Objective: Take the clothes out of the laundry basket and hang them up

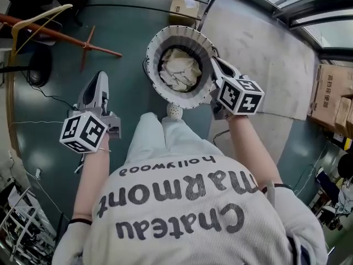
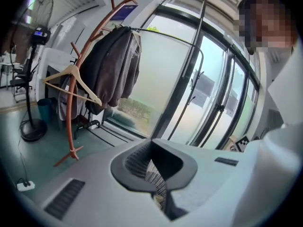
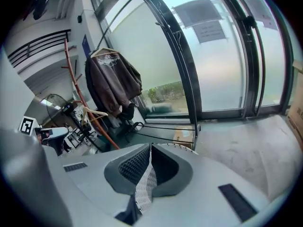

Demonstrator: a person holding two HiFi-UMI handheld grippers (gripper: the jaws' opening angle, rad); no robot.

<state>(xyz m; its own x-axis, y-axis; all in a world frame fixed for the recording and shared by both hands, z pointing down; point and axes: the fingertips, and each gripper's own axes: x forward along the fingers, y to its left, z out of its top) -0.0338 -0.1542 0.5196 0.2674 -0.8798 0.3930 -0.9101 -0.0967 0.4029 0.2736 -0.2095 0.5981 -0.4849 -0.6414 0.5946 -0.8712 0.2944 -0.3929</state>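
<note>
A white ribbed laundry basket (image 1: 156, 44) stands on the floor in front of the person, with crumpled cream clothes (image 1: 179, 70) inside. My right gripper (image 1: 216, 61) is shut and empty, its tips at the basket's right rim; the rim (image 3: 182, 147) shows just past the jaws (image 3: 150, 149). My left gripper (image 1: 99, 77) is shut and empty, left of the basket over bare floor, and points at a red-brown coat rack (image 2: 78, 74). The rack carries a bare wooden hanger (image 2: 71, 79) and a dark jacket (image 2: 111, 65). In the head view the rack (image 1: 60, 36) and hanger (image 1: 38, 18) are at top left.
A standing fan (image 2: 29, 79) is left of the rack, its base (image 1: 38, 65) near cables and a power strip (image 2: 23, 186). Cardboard boxes sit at the right (image 1: 331, 95) and behind the basket (image 1: 185, 4). Glass doors (image 3: 222, 56) line the far side.
</note>
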